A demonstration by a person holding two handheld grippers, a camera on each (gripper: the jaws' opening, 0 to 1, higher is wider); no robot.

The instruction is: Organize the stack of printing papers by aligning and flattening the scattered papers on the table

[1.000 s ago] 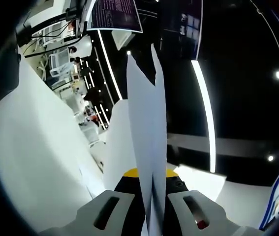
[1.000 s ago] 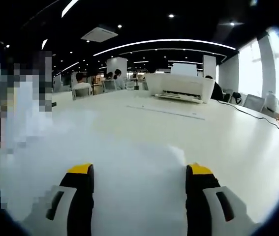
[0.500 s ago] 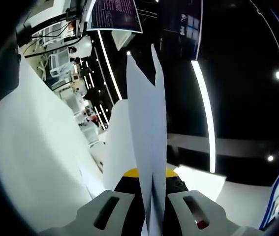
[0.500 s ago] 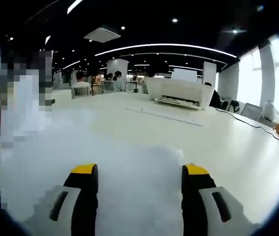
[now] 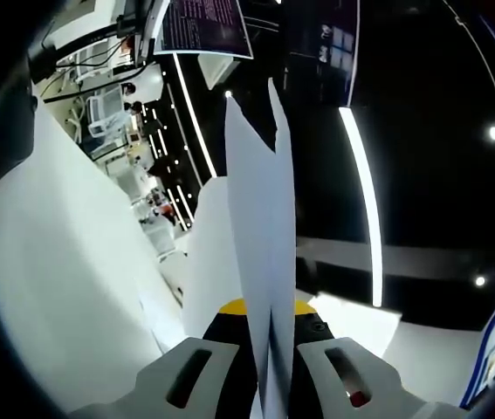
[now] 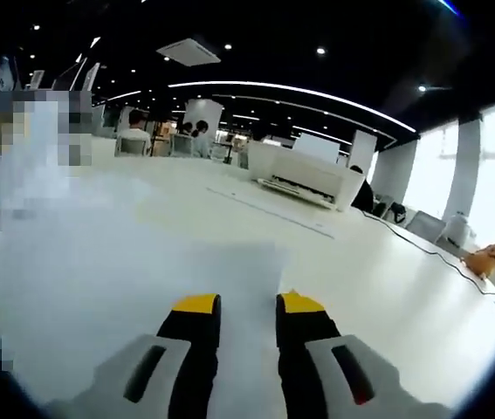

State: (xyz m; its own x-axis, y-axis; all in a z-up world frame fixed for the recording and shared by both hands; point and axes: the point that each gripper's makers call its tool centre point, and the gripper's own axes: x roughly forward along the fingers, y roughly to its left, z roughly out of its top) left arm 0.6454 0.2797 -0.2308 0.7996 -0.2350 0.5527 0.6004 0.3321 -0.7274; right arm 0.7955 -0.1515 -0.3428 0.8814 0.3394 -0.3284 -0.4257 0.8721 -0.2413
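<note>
In the left gripper view, a stack of white printing papers [image 5: 260, 218] stands edge-on and rises from between the yellow-tipped jaws. My left gripper [image 5: 271, 327] is shut on its lower edge. A second white sheet [image 5: 72, 262] spreads out to the left of the jaws. In the right gripper view, blurred white papers [image 6: 142, 262] lie over the near part of the white table [image 6: 387, 262], with their right edge running down to the jaws. My right gripper [image 6: 248, 305] has its jaws drawn close together, a narrow strip of paper between them.
A white printer [image 6: 304, 173] stands at the far side of the table. A dark cable [image 6: 422, 249] runs along the right, near a small orange toy [image 6: 483, 257]. People sit at desks [image 6: 134, 140] in the background. Ceiling light strips [image 5: 365, 201] show behind the held stack.
The right gripper's jaws have closed from wide apart to a narrow gap over the paper, and its view has tilted and shifted. The left gripper view is unchanged.
</note>
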